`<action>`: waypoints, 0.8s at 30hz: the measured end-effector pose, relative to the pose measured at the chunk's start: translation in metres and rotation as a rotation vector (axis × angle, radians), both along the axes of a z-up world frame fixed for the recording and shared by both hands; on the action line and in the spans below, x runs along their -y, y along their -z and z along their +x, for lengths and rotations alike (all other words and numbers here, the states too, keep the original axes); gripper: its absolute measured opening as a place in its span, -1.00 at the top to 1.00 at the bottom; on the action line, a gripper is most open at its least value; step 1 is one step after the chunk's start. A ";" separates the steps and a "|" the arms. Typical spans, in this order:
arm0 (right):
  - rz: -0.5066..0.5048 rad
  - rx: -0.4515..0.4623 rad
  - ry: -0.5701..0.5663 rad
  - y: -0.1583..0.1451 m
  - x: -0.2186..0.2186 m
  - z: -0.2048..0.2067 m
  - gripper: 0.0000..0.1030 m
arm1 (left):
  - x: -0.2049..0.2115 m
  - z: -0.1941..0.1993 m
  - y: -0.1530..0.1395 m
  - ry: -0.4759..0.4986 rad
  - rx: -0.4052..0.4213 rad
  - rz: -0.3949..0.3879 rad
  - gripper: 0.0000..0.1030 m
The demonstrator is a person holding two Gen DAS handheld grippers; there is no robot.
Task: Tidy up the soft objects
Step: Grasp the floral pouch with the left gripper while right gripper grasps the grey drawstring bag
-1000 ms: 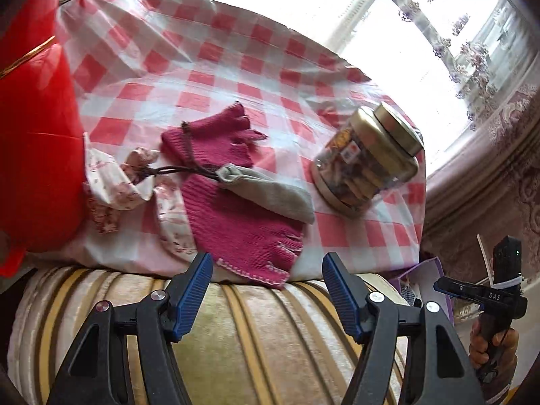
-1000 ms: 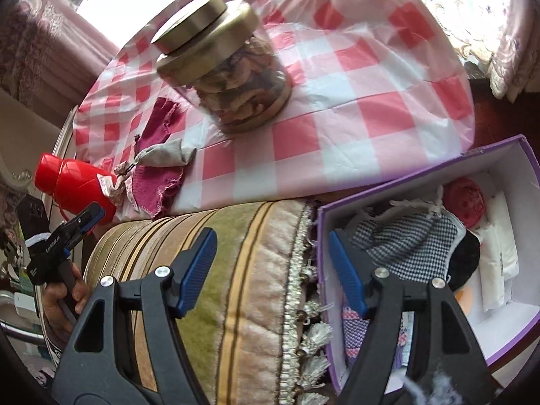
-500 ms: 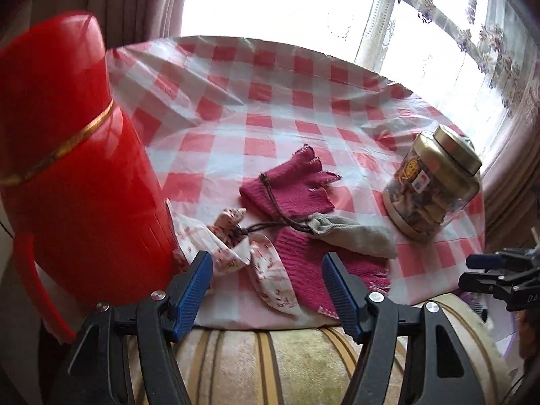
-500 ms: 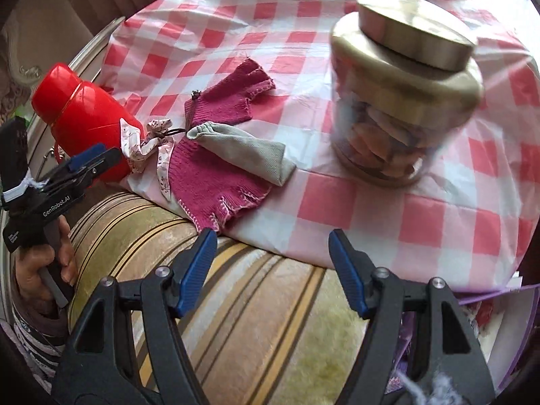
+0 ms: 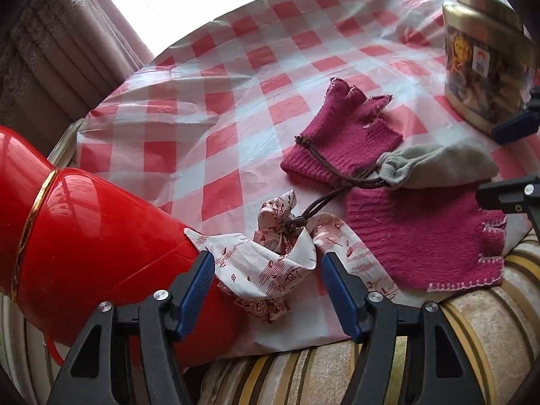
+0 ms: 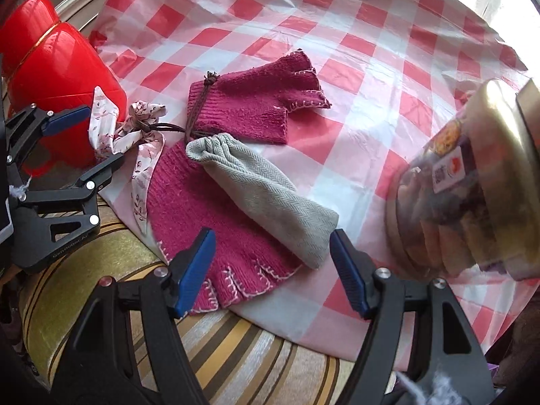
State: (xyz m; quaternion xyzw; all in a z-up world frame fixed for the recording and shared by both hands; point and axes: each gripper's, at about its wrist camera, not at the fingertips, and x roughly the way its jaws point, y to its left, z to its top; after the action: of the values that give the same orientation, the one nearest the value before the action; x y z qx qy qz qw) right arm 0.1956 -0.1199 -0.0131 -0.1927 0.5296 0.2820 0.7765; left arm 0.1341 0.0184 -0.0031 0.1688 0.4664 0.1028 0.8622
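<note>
Two magenta knitted gloves (image 6: 249, 101) (image 6: 209, 219) lie near the front edge of the checked tablecloth (image 6: 337, 33). A grey drawstring pouch (image 6: 266, 195) rests across them. A brown cord joins it to a white floral cloth (image 5: 270, 266) beside the red thermos (image 5: 84, 236). My left gripper (image 5: 268, 287) is open and hovers just over the floral cloth, its pads on either side without pressing it. My right gripper (image 6: 273, 263) is open above the near glove and the pouch's closed end. Each gripper shows at the edge of the other's view.
A glass jar (image 6: 472, 185) with a gold lid stands on the right of the table, close to my right gripper. A striped cushion (image 6: 236, 354) runs along the table's front edge. Curtains (image 5: 67, 50) hang behind the table on the left.
My right gripper swung from over the purple box across to the gloves and grey pouch. My left gripper rolled and moved left and down, closing in on the floral cloth by the thermos.
</note>
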 end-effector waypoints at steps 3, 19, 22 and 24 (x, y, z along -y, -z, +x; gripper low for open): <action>-0.017 0.023 -0.017 0.005 -0.010 0.006 -0.42 | 0.004 0.003 0.009 0.002 -0.022 0.068 -0.31; 0.109 0.006 -0.054 0.008 -0.021 0.012 0.62 | 0.003 0.008 0.018 0.003 0.008 0.091 0.84; 0.169 0.000 -0.013 -0.006 -0.006 0.012 0.67 | -0.006 -0.003 -0.005 -0.011 0.108 -0.005 0.84; 0.207 -0.004 0.015 -0.016 0.006 0.011 0.68 | -0.010 -0.010 -0.019 -0.016 0.168 -0.062 0.84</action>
State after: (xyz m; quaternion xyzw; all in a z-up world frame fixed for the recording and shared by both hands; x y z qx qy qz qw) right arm 0.2070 -0.1261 0.0028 -0.1071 0.5005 0.3298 0.7932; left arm 0.1238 0.0282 0.0159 0.1294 0.3966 0.1089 0.9023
